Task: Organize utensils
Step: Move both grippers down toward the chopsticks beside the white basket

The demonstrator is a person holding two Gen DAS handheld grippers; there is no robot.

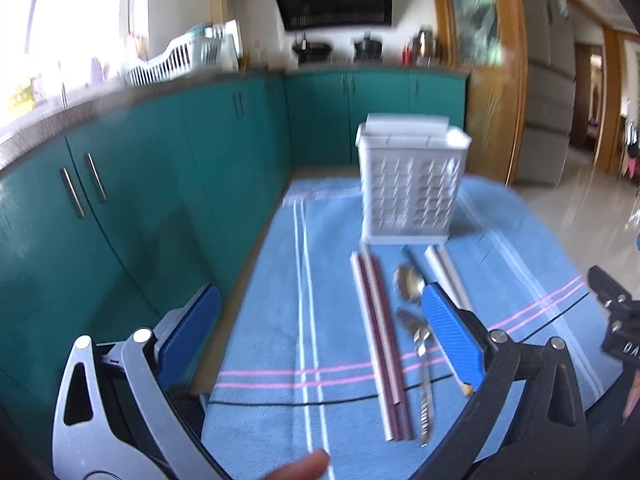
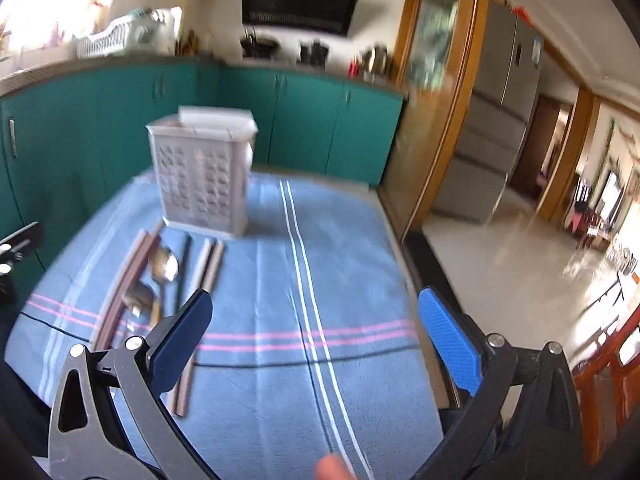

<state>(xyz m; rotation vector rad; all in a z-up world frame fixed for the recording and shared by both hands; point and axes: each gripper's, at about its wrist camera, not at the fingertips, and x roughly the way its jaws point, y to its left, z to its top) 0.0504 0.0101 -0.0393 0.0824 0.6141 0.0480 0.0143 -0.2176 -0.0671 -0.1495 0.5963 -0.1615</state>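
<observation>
A white perforated utensil holder (image 1: 412, 184) (image 2: 202, 176) stands upright at the far end of a blue striped cloth (image 1: 280, 320) (image 2: 280, 280). In front of it lie chopsticks (image 1: 380, 340) (image 2: 128, 284), two metal spoons (image 1: 409, 284) (image 2: 164, 266) and a second chopstick pair (image 1: 446, 276) (image 2: 210, 262), all flat on the cloth. My left gripper (image 1: 320, 320) hovers open above the cloth's left side, its right finger over the spoons. My right gripper (image 2: 316, 320) is open above the cloth's middle, empty, with the utensils to its left.
Teal cabinets (image 1: 120, 208) (image 2: 304, 120) run along the left and back under a counter with a dish rack (image 1: 176, 60). The cloth's right edge drops to a tiled floor (image 2: 520, 260). A fridge (image 2: 492, 112) stands beyond a wooden door frame. A fingertip (image 1: 304, 466) shows at the bottom.
</observation>
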